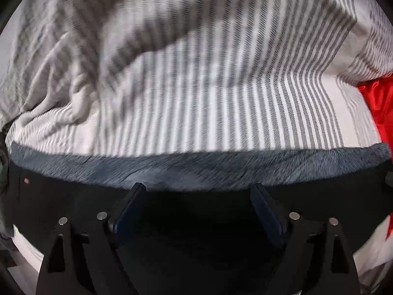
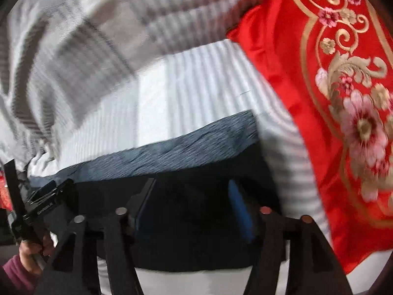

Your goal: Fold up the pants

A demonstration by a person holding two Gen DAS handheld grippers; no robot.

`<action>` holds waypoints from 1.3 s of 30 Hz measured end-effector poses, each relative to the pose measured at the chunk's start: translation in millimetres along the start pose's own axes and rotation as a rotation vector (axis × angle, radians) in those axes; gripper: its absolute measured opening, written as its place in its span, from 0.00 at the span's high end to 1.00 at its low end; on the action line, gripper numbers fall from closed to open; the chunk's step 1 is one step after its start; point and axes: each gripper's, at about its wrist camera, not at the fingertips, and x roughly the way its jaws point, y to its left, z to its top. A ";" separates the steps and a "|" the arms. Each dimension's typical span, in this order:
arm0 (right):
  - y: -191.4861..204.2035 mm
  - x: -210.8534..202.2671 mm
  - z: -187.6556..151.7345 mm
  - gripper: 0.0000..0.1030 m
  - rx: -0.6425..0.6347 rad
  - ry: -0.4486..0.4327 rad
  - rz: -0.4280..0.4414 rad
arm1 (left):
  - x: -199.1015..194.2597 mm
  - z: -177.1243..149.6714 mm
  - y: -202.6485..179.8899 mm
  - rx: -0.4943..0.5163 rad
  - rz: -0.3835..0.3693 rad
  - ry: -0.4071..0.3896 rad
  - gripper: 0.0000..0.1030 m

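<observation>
Black pants (image 1: 61,196) with a blue-grey heathered waistband (image 1: 196,164) lie folded on a striped bed sheet. In the left wrist view my left gripper (image 1: 197,189) is open, its fingers spread over the black cloth just short of the waistband. In the right wrist view my right gripper (image 2: 194,184) is open too, over the right part of the pants (image 2: 186,221), near the waistband's right end (image 2: 221,137). The left gripper's body and the hand that holds it show at the lower left of the right wrist view (image 2: 36,211). Both views are motion-blurred.
A white and grey striped sheet (image 1: 221,98) covers the bed, with a rumpled striped blanket (image 1: 73,36) behind the pants. A red embroidered pillow (image 2: 331,98) lies to the right of the pants and shows at the right edge of the left wrist view (image 1: 380,103).
</observation>
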 end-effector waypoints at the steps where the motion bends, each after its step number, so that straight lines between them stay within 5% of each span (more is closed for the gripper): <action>1: 8.9 -2.6 -6.8 0.33 -0.001 0.004 0.017 | -6.8 -5.9 12.0 -0.006 -0.003 -0.001 0.15; 8: 97.3 7.8 -72.1 0.32 -0.004 0.097 0.236 | -38.4 -45.8 108.9 -0.020 0.025 0.000 0.15; 15: 220.4 67.0 -148.3 0.32 -0.043 0.226 0.461 | -40.7 -69.4 181.5 -0.016 0.095 -0.001 0.15; 25: 314.9 145.1 -216.5 0.33 -0.042 0.329 0.516 | -11.2 -79.6 263.9 -0.009 0.173 -0.021 0.15; 31: 331.4 155.8 -210.0 0.56 0.015 0.279 0.513 | 5.2 -88.2 285.8 -0.021 0.155 -0.004 0.15; 33: 332.0 155.9 -201.5 0.92 0.020 0.269 0.481 | 5.1 -87.4 288.8 -0.022 0.155 -0.008 0.15; 39: 320.1 163.0 -232.7 1.00 0.015 0.377 0.406 | 14.1 -88.8 298.1 -0.022 0.131 -0.023 0.09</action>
